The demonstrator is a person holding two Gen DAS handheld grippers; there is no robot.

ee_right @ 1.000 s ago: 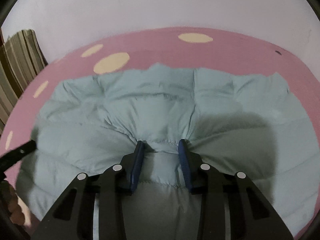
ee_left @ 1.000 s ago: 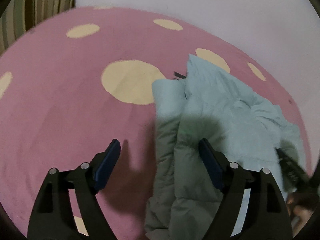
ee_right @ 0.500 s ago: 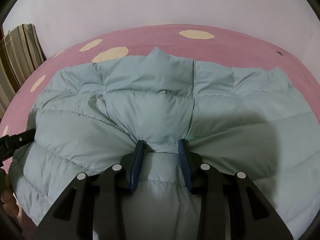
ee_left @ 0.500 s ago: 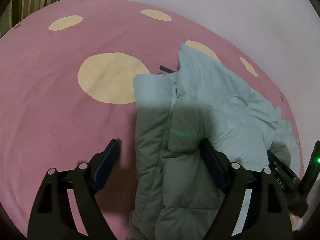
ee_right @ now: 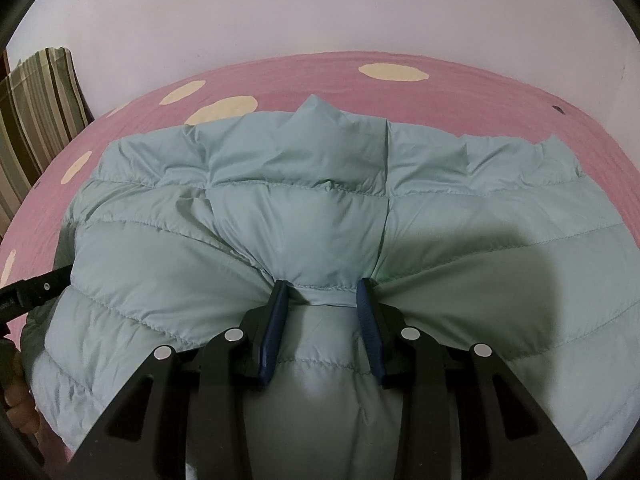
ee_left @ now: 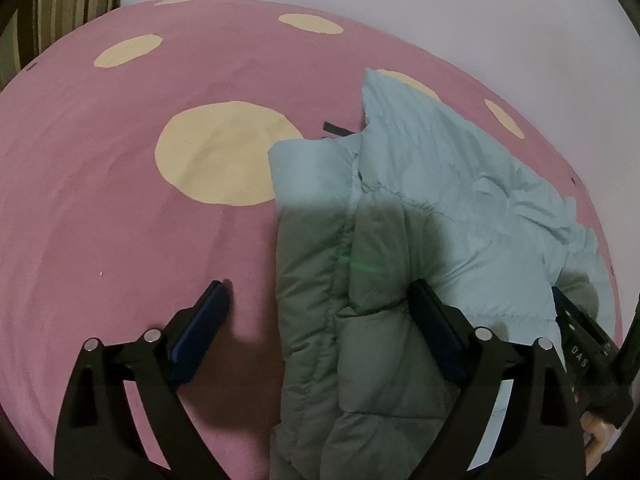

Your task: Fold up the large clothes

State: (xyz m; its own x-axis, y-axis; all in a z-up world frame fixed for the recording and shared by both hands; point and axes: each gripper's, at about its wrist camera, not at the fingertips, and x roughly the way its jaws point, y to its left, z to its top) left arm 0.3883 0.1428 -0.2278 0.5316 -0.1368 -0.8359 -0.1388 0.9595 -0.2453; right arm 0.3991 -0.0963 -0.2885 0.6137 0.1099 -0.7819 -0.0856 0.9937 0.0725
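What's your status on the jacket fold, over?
Right gripper clamped on a pinch of the light blue puffer jacket. Left gripper open, jaws just widened, straddling its edge, not gripping. Jacket flat on pink spotted bedspread. Nothing in the way.

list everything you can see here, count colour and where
jacket: one, pale blue-green, quilted, spread on the bedspread
bedspread: one, pink with cream spots, under the jacket
wall: one, pale, behind the bed
striped fabric: one, green, brown and cream stripes, at the far left edge
dark strap: one, black, at the jacket's far edge; what it is I cannot tell
left gripper: one, black with blue fingers, jaws have just been opening, jacket edge between them, unpinched
right gripper: one, black with blue fingers, shut on a jacket fold
hand: one, partly seen at the left edge, on the left gripper's handle
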